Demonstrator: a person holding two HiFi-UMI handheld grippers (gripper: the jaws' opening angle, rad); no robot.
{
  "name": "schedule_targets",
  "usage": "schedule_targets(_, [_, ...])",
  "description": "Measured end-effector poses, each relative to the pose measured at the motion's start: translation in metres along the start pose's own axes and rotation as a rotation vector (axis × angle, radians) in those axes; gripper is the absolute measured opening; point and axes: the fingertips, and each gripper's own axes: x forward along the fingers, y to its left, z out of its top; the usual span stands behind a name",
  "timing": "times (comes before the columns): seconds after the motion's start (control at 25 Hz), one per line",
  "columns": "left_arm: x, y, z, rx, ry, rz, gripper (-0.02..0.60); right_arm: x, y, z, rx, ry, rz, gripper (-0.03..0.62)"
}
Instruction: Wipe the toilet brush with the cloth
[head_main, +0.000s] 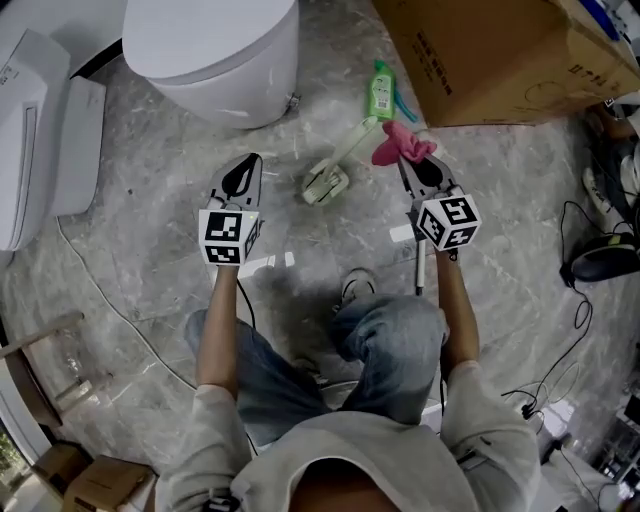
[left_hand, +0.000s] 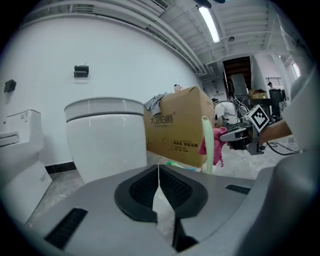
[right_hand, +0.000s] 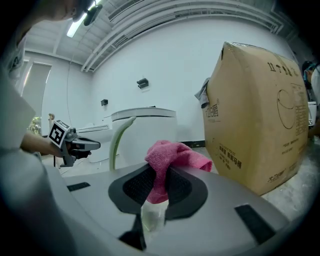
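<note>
The pale green toilet brush (head_main: 327, 181) stands in its holder on the marble floor, its handle leaning up toward the right. My right gripper (head_main: 412, 167) is shut on a pink cloth (head_main: 402, 144), which hangs just right of the handle top. In the right gripper view the cloth (right_hand: 170, 157) bulges out of the jaws, and the brush handle (right_hand: 117, 143) rises to the left of it. My left gripper (head_main: 244, 170) hovers left of the brush, shut and holding nothing. In the left gripper view the handle (left_hand: 205, 145) and the cloth (left_hand: 218, 145) show at the right.
A white toilet (head_main: 215, 50) stands behind the left gripper. A large cardboard box (head_main: 490, 55) stands at the back right, with a green bottle (head_main: 380, 91) lying beside it. Cables (head_main: 580, 300) and shoes lie at the right. The person's knees are below the grippers.
</note>
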Motion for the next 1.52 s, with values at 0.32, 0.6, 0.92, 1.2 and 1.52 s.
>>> schedule_targets(0.32, [-0.031, 0.03, 0.037, 0.045, 0.04, 0.129, 0.025, -0.025, 0.004, 0.059, -0.048, 0.071, -0.049, 0.067])
schedule_targets(0.6, [-0.077, 0.039, 0.115, 0.012, 0.07, 0.144, 0.024, -0.064, 0.016, 0.168, -0.039, 0.107, -0.057, 0.067])
schedule_targets(0.92, [-0.145, 0.035, 0.243, -0.066, 0.125, 0.133, 0.025, -0.125, 0.038, 0.294, 0.005, 0.148, -0.045, 0.067])
schedule_targets(1.2, [-0.187, 0.049, 0.355, -0.109, 0.106, 0.122, 0.023, -0.149, 0.063, 0.394, 0.024, 0.136, -0.058, 0.067])
schedule_targets(1.52, [-0.232, 0.069, 0.454, -0.143, 0.042, 0.137, 0.023, -0.167, 0.09, 0.482, -0.032, 0.076, -0.086, 0.067])
